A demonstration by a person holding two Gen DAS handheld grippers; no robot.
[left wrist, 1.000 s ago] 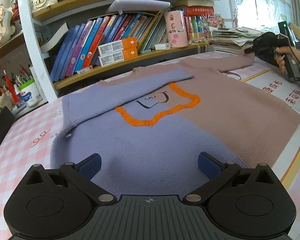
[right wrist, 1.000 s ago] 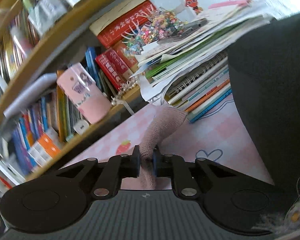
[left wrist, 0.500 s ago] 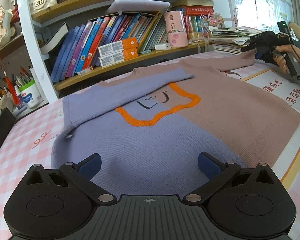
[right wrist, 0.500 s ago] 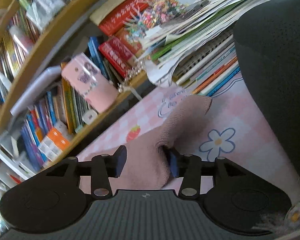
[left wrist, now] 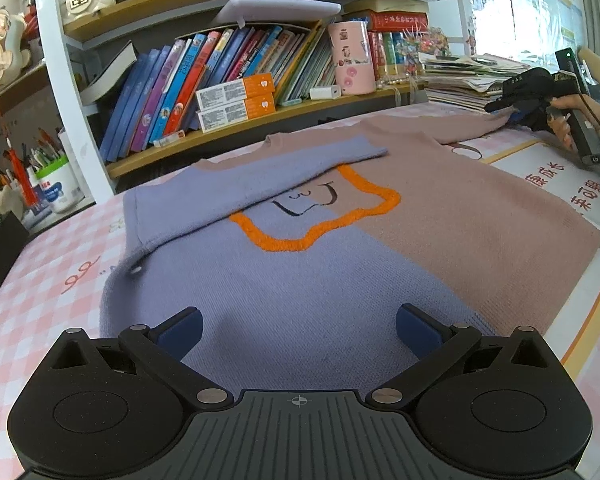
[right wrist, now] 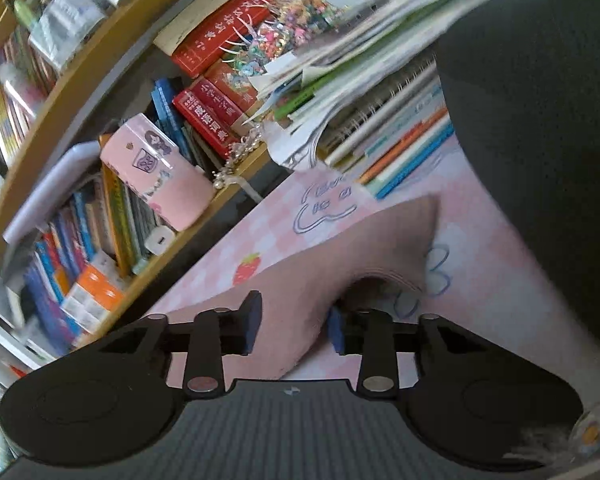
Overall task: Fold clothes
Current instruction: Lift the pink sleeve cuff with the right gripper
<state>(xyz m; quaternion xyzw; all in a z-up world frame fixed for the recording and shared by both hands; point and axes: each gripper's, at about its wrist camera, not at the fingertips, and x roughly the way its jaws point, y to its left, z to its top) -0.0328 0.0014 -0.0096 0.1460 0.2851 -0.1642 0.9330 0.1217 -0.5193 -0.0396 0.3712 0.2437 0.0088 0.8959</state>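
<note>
The two-tone sweater (left wrist: pixel 340 248) lies flat on the checked table (left wrist: pixel 40 280), and with the left gripper (left wrist: pixel 298 330) spread empty above its hem, the right gripper (right wrist: pixel 292 328), jaws just closing around the pink sleeve (right wrist: pixel 340 248) yet still loose, could slip off mid-fold.

A lavender-and-mauve sweater (left wrist: pixel 340 248) lies flat, its lavender sleeve (left wrist: pixel 256 184) folded across the chest, mauve sleeve (right wrist: pixel 340 264) outstretched.
</note>
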